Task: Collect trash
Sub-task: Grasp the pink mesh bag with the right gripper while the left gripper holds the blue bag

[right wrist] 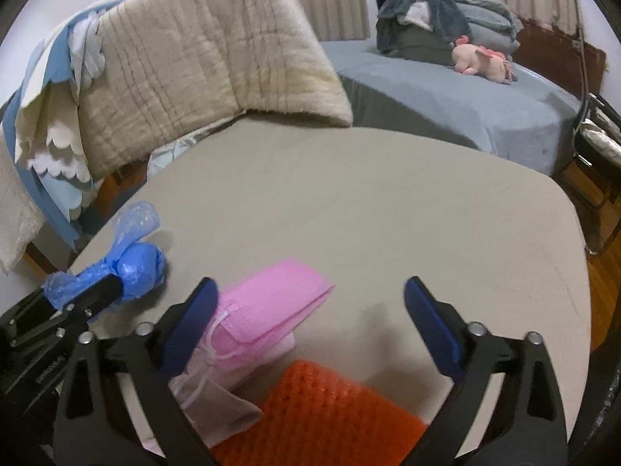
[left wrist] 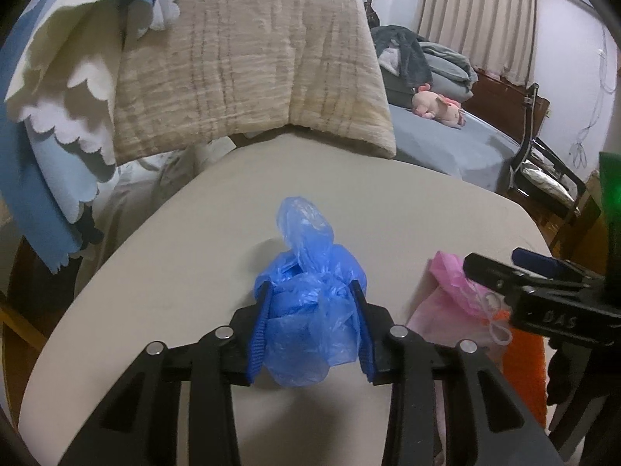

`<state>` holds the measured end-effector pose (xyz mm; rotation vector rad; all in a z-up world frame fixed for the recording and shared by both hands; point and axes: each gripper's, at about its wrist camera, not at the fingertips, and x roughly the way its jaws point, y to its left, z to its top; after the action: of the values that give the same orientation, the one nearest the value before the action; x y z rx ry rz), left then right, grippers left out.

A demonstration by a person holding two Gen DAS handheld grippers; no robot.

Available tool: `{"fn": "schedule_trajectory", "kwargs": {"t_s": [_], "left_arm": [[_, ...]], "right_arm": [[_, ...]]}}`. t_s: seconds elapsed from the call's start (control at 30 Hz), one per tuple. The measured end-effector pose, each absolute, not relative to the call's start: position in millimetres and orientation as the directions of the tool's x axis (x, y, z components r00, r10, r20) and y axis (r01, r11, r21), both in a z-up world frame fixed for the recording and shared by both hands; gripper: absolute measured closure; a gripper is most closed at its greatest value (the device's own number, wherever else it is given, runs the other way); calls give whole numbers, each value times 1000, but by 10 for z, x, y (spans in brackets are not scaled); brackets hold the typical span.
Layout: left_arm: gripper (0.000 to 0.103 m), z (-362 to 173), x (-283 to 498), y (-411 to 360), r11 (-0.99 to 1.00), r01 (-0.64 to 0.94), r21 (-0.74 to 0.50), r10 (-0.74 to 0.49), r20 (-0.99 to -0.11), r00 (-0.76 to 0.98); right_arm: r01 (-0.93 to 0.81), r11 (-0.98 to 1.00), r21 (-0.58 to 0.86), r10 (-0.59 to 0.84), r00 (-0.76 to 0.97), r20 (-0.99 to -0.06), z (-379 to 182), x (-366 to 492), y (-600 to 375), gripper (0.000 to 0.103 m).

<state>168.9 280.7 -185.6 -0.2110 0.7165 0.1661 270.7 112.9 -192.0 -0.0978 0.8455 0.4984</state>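
The step in hand looks like the pick-up of one piece of trash: the blue bag (left wrist: 310, 295) is already pinched between the fingers of the left gripper (left wrist: 312, 291), low in the centre of the left wrist view, so the next move should be to carry it to wherever the trash is gathered, which neither view shows for certain. Largest in both views is the beige desk (right wrist: 388, 209), filling the middle and lower frame; behind it, at the upper left, a cream blanket (right wrist: 202, 58) hangs over a chair back, and at the upper right lies a grey bed (right wrist: 446, 97). In the right wrist view the right gripper (right wrist: 310, 295) has its fingers spread wide apart, holding nothing, at the lower centre; between and below them lie a pink pouch (right wrist: 268, 303) with a white drawstring and, at the bottom edge, an orange mesh (right wrist: 322, 415). I judge the right gripper would need to close on the pouch or mesh next, if these count as trash. The bag is thin, crinkled, translucent plastic, knotted into a lump with a loose tail sticking up; it should crush easily and may slip.
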Motion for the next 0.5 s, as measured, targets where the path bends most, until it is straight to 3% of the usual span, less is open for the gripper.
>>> {"fn": "schedule_trajectory", "kwargs": {"t_s": [0.2, 0.3, 0.37, 0.43, 0.5], "left_arm": [[65, -1873, 1704, 2839, 964, -230, -135, 82, -669, 739], [65, -1878, 1713, 2841, 963, -231, -138, 80, -671, 737], [65, -1876, 1714, 2842, 963, -230, -138, 80, -671, 737], [65, -1879, 1709, 2829, 964, -228, -138, 78, -671, 737], [65, -1875, 1709, 2812, 965, -225, -134, 79, -670, 738]], "right_arm": [[-494, 861, 123, 394, 494, -775, -2058, 2750, 1228, 34], [-524, 838, 152, 424, 449, -786, -2090, 2764, 1271, 54], [-543, 821, 178, 450, 422, -787, -2097, 2758, 1291, 75], [-557, 806, 201, 474, 403, -783, -2087, 2753, 1303, 85], [-562, 802, 202, 482, 410, -775, -2043, 2738, 1301, 88]]}}
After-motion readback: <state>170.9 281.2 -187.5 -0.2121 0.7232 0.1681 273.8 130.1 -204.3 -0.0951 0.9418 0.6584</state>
